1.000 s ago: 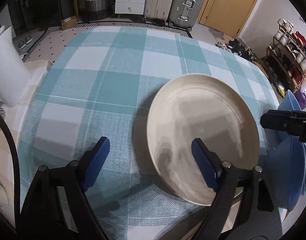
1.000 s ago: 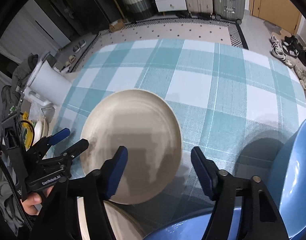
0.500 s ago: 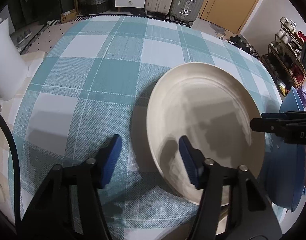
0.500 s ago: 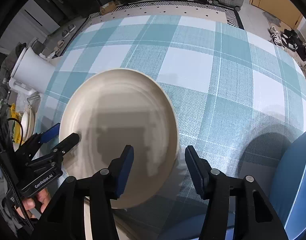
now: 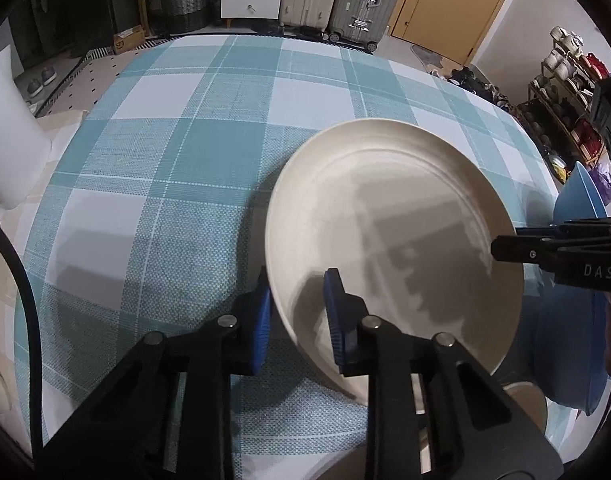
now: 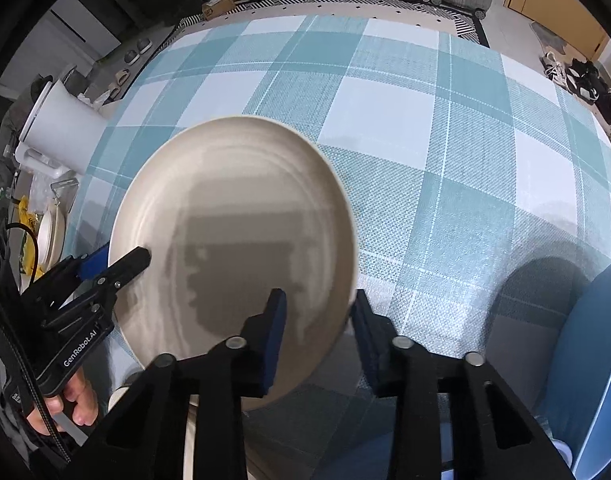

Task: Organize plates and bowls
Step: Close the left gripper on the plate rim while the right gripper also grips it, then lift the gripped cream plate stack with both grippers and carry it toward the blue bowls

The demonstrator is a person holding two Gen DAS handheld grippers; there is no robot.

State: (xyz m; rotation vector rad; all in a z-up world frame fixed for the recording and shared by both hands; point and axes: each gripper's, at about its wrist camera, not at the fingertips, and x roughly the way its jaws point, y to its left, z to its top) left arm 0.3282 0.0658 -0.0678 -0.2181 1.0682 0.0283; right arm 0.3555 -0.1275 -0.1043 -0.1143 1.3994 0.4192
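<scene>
I have both grippers' fingers clamped on the round cream plate (image 5: 393, 236): left gripper (image 5: 297, 312) at its seven o'clock rim, right gripper (image 6: 317, 320) at four o'clock (opposed grips balance it), jaws just closed.

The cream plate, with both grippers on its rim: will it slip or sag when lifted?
The cream plate looks rigid, so sagging seems unlikely. Its glossy surface may be slippery, and the left gripper and right gripper, jaws just closing, pinch only the thin rim. Held at two opposite edges, it probably stays level; it looks breakable if dropped.
</scene>
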